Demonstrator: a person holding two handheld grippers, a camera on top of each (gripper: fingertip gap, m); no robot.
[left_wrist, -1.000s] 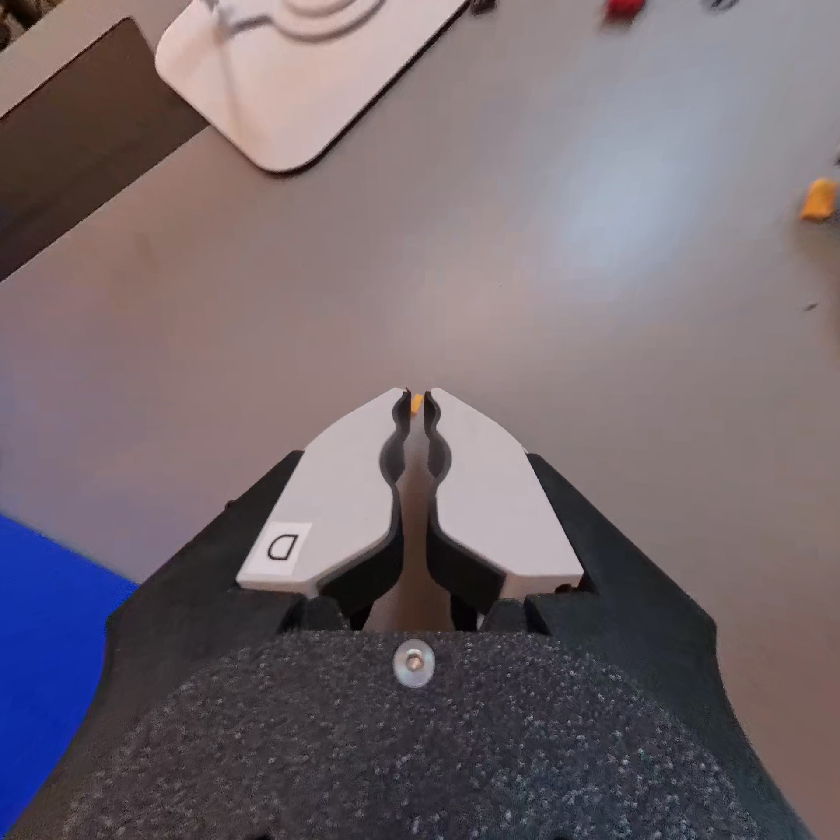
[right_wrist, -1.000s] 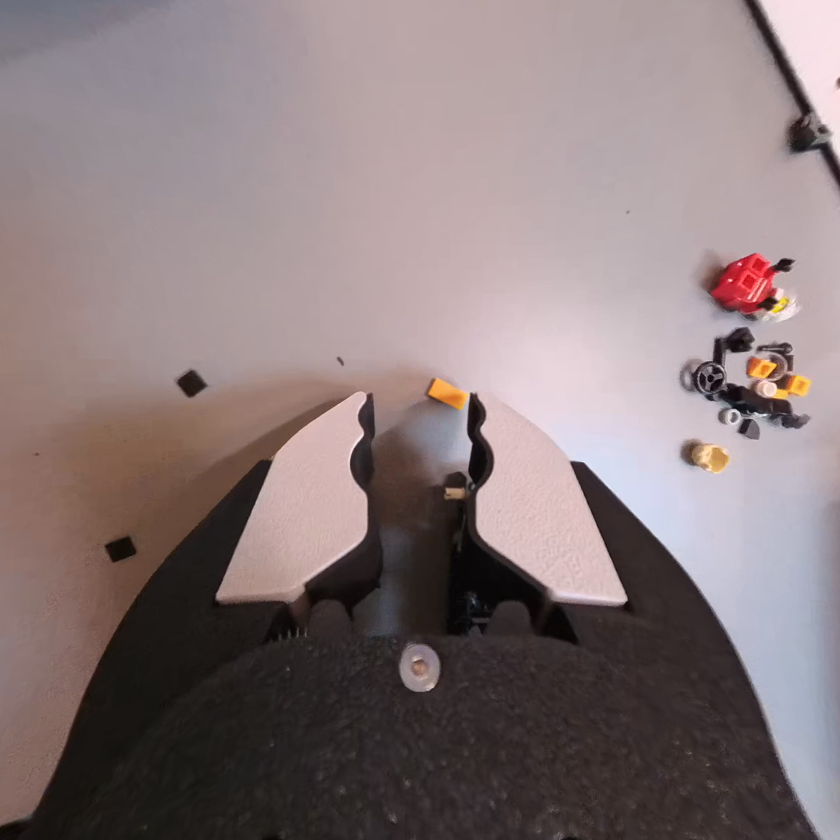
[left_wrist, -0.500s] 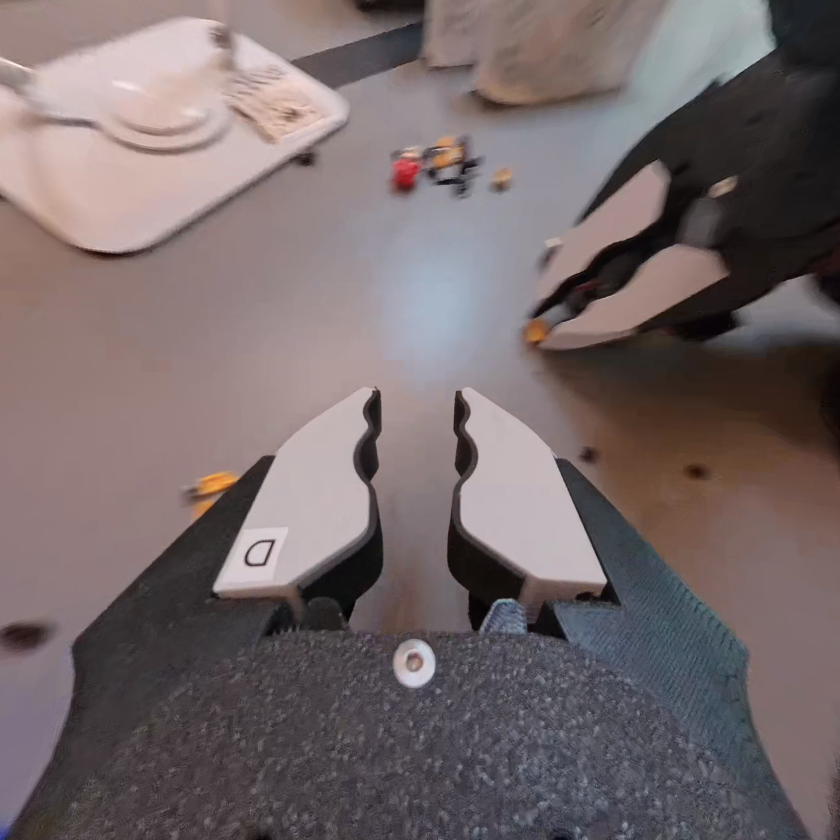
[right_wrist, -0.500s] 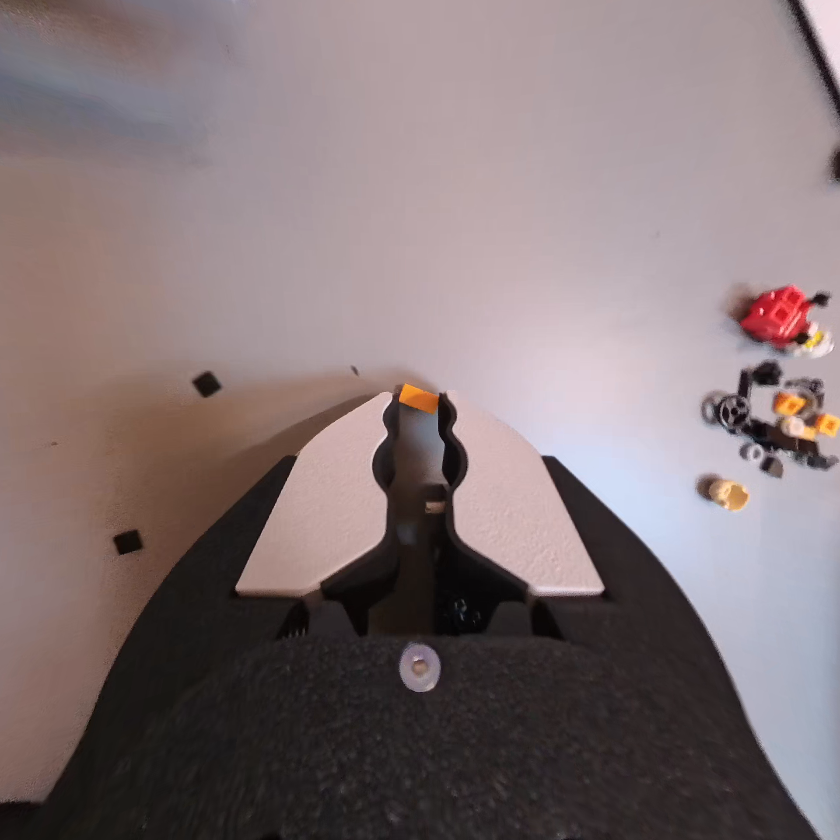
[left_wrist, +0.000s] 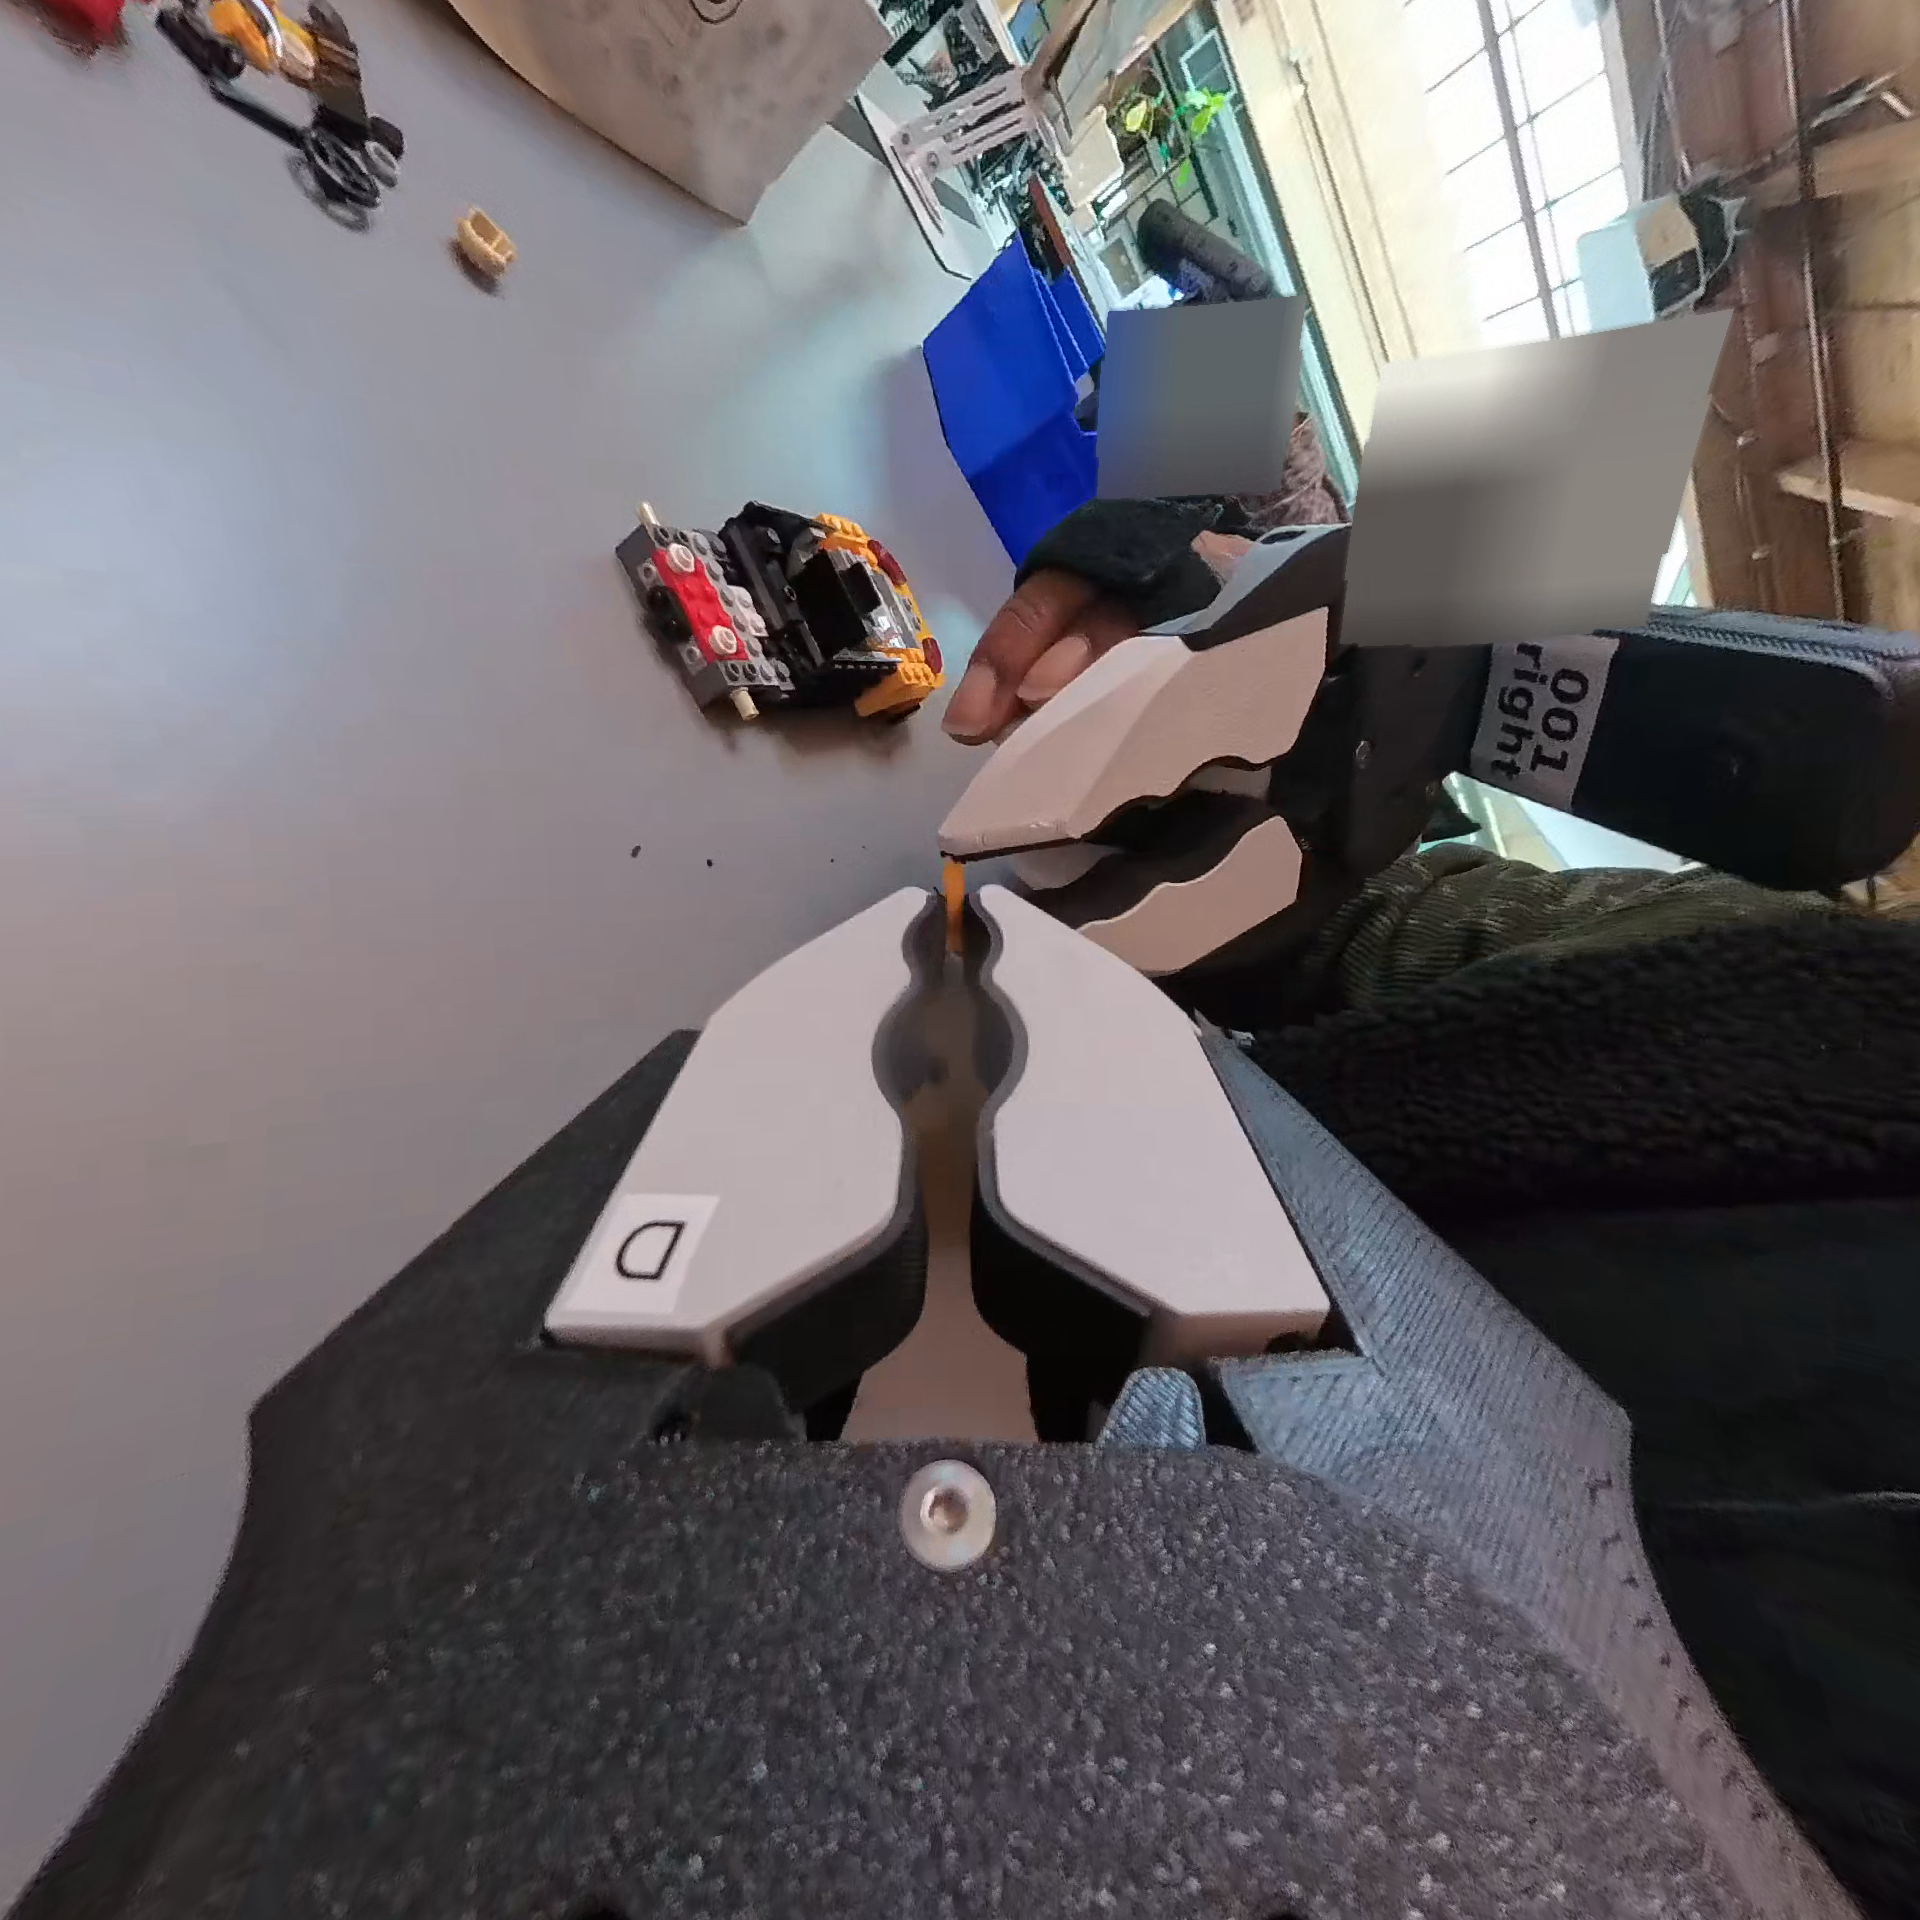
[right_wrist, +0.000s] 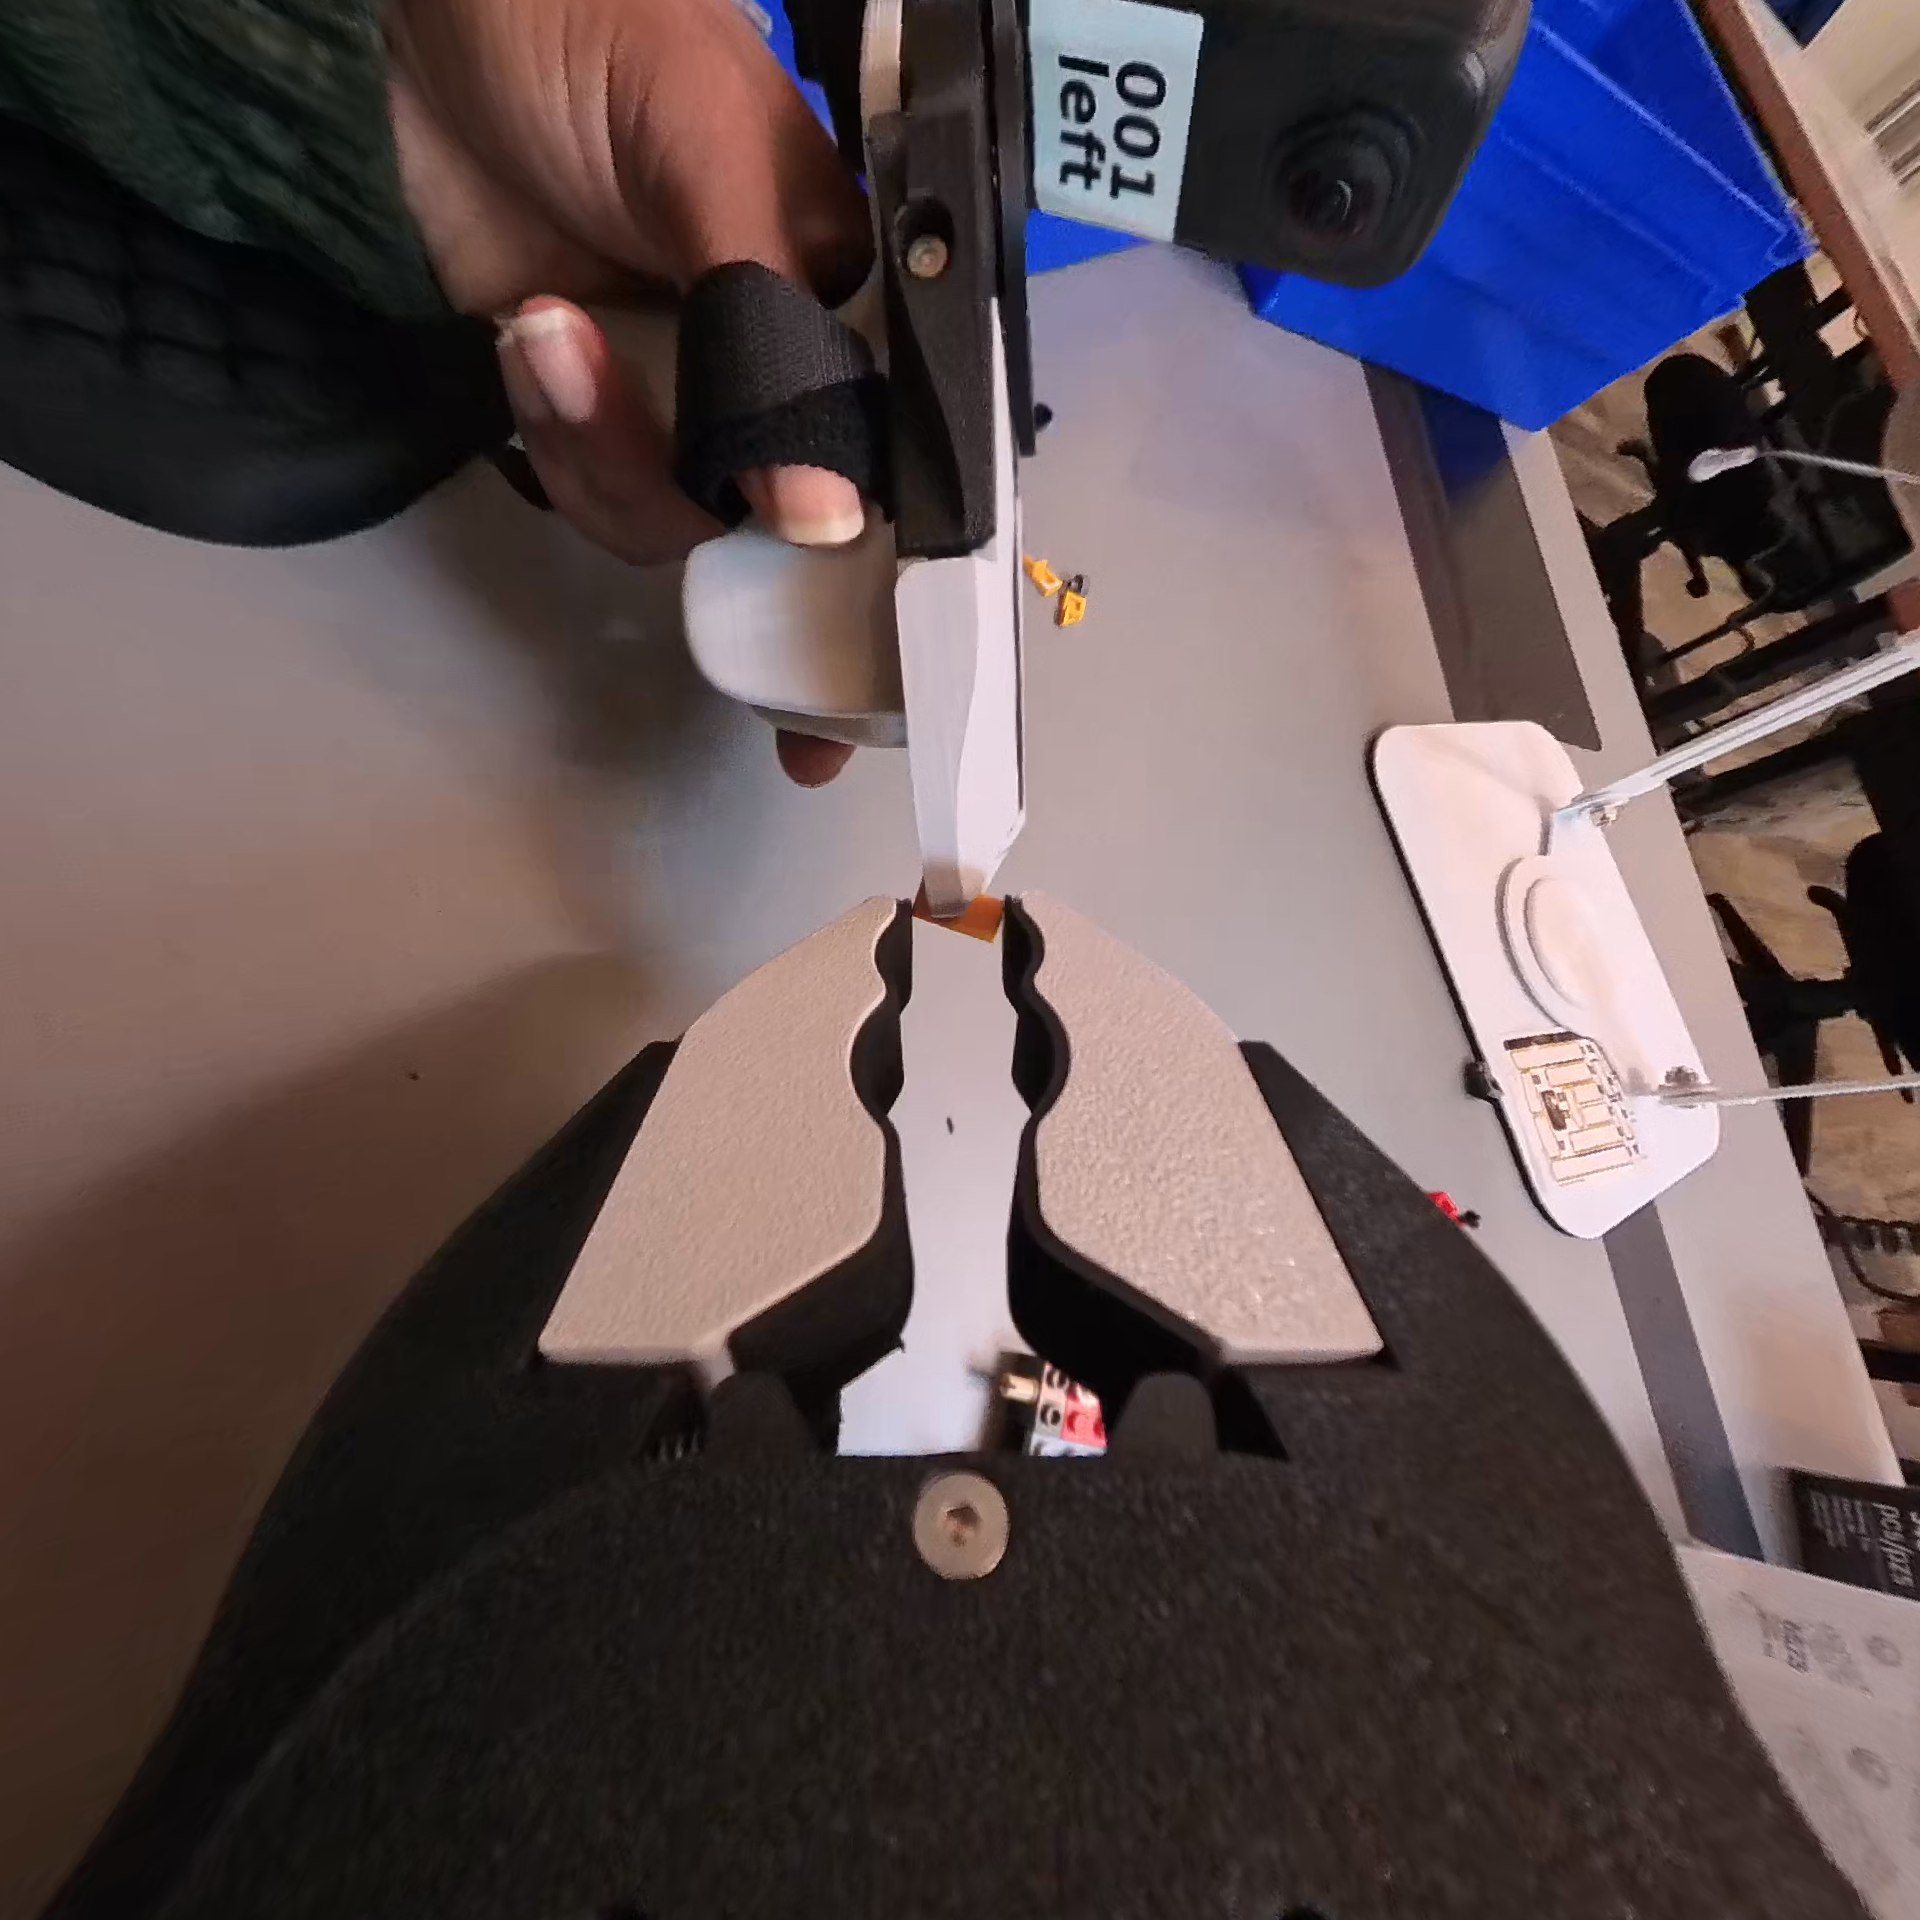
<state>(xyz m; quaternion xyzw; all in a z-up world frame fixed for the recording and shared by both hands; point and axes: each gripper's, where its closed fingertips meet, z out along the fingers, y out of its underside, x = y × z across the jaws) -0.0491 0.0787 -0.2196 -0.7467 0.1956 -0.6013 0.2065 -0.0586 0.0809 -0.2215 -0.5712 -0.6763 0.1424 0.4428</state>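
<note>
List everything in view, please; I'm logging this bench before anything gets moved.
orange piece: one, orange, clamped between both tools' tips above the table
brick vehicle: one, black, yellow, red and grey, on the table
loose brick parts: a small heap, mixed colours, far end of the table
tan piece: one, tan, near the heap
small yellow parts: two, yellow, on the table
white base plate: one, white, at the table edge
blue bins: several, blue, beyond the table
table: one, grey
left tool: shut on the orange piece
right tool: shut on the orange piece
</note>
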